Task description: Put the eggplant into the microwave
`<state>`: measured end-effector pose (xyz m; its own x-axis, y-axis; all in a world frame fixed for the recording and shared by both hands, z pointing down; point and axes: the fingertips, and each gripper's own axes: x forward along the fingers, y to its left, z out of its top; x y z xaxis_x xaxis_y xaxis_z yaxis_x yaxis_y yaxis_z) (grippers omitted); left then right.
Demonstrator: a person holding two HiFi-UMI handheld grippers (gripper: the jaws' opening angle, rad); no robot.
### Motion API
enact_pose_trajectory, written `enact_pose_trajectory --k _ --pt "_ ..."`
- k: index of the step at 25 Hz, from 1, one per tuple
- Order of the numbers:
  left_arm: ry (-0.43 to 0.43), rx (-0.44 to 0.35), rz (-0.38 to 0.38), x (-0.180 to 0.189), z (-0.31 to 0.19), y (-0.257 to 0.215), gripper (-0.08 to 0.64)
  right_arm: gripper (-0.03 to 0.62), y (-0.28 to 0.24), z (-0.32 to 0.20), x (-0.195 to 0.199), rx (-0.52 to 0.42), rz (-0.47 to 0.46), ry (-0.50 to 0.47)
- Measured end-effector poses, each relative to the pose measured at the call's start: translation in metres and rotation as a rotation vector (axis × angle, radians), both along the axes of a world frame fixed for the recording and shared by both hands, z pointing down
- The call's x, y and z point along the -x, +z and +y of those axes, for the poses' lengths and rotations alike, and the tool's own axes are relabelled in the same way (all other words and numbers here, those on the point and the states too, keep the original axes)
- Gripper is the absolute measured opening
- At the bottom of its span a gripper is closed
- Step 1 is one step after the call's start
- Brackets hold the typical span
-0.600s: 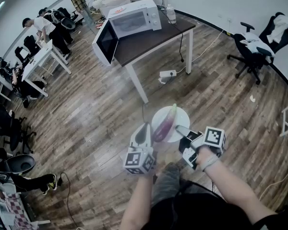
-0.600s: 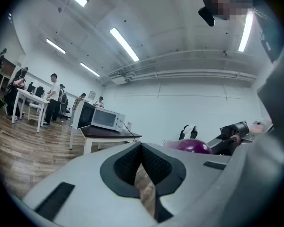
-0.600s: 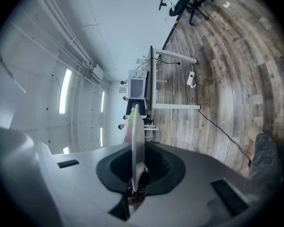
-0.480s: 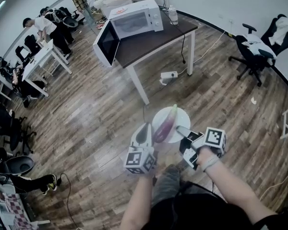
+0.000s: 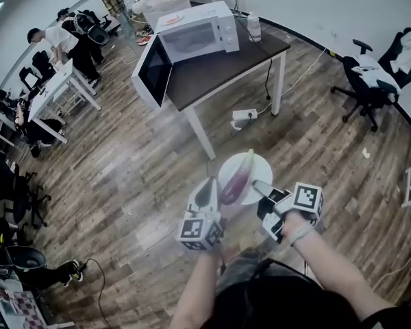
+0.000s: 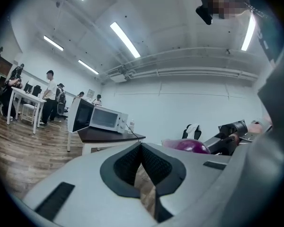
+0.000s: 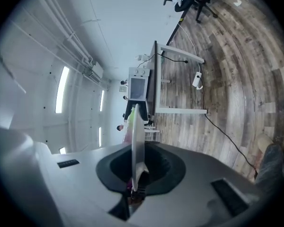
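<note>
Clamping round white plate (image 5: pixel 259 172) w/ glossy eggplant (image 5: pixel 237 177): R gripper (image 5: pixel 255 184); L gripper (image 5: pixel 207 188) closed, empty.

Both of my handheld units share one build: the left gripper (image 5: pixel 206 188) and right gripper (image 5: pixel 258 186) have smooth pale grey shells, with dark textured pads (image 6: pixel 157 165) lining the jaws and small dark rectangular slots (image 7: pixel 68 163) set into the casing. Each carries a white cube (image 5: pixel 305 200) printed with black square markers. The person carrying them for me wears a dark top (image 5: pixel 281 307), with a pale strap (image 5: pixel 300 233) round the right wrist.
</note>
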<state>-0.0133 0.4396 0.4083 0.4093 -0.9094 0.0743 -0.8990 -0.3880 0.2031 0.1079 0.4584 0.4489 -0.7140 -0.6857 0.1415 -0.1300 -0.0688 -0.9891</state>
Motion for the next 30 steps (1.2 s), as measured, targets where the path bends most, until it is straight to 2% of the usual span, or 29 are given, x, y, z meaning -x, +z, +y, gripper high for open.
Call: enact_pose_trajectory --k 12,20,30 --pt "0.04 -0.017 0.012 0.024 -0.092 0.004 0.006 0.02 -0.004 -0.094 0.025 -0.015 -0.022 0.034" --pt "0.004 -0.006 0.039 0.043 -0.126 0.005 0.006 0.02 0.002 -0.13 0.037 0.006 -0.027 0.032" --pt "-0.009 0.012 0.028 0.056 -0.18 0.015 0.006 0.02 0.005 -0.188 0.053 0.012 -0.023 0.001"
